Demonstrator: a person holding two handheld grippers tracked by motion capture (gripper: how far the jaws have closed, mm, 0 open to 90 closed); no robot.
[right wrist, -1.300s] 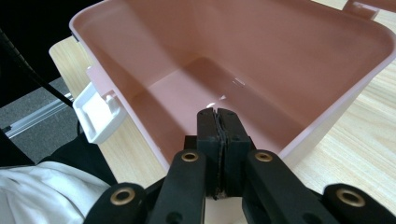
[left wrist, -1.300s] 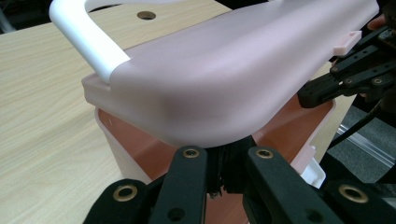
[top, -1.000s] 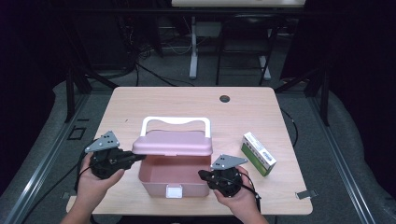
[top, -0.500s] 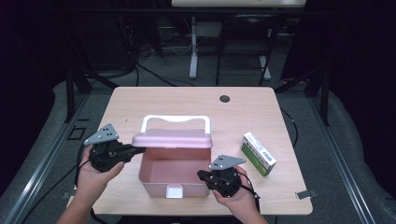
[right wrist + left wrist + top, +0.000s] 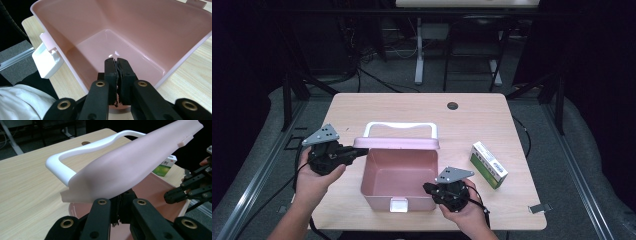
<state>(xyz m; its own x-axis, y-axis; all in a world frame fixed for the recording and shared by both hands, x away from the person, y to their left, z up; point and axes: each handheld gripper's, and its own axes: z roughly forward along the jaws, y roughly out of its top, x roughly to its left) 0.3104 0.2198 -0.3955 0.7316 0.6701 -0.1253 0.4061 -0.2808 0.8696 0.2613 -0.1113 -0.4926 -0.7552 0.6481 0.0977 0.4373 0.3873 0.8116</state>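
High view, left gripper (image 5: 358, 151) pinching lid (image 5: 397, 143) edge

Table (image 5: 362, 112) evenly lit from above — surroundings fall to near black. Small glare spot on the pink box (image 5: 112, 53) floor. Soft, slightly blurred frames; near jaws out of focus.

The high view is looking down toward 12 o'clock; both gripper views are sitting close, sharing the pink box (image 5: 398, 172) (image 5: 150, 192) (image 5: 130, 37).

Black tool (image 5: 357, 152) – brass screws – grey plate.
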